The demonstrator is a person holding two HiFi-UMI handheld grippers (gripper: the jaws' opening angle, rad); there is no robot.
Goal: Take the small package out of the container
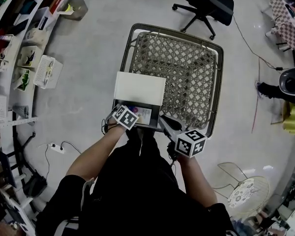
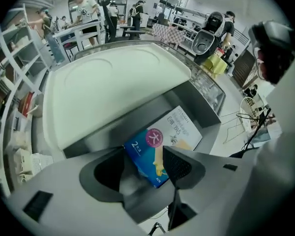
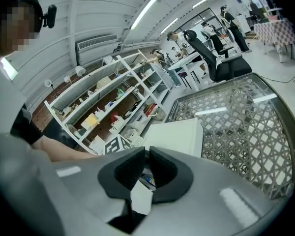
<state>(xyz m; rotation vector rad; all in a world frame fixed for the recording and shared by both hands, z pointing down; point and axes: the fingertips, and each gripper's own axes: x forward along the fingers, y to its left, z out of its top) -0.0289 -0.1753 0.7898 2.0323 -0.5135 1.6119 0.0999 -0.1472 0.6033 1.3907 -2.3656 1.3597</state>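
Item: small blue-and-white flat package — lying inside grey open-lidded container, beneath left gripper, jaws spread. Right gripper: jaws nearly together, empty. Risk: pads may skid off its flat, glossy face — or snag the wall.

Small package, left gripper view:
- Blue part: a large white "2", followed by small white characters too fine to read.
- Pink round badge: one white character, "大".
- White part: a short line of grey capitals above larger grey characters, none legible.
- Lower blue corner: a tiny code, not legible.

Left cube and right cube, head view: black-and-white square markers, patterns only, no letters.

Shelf goods: print too small to read.
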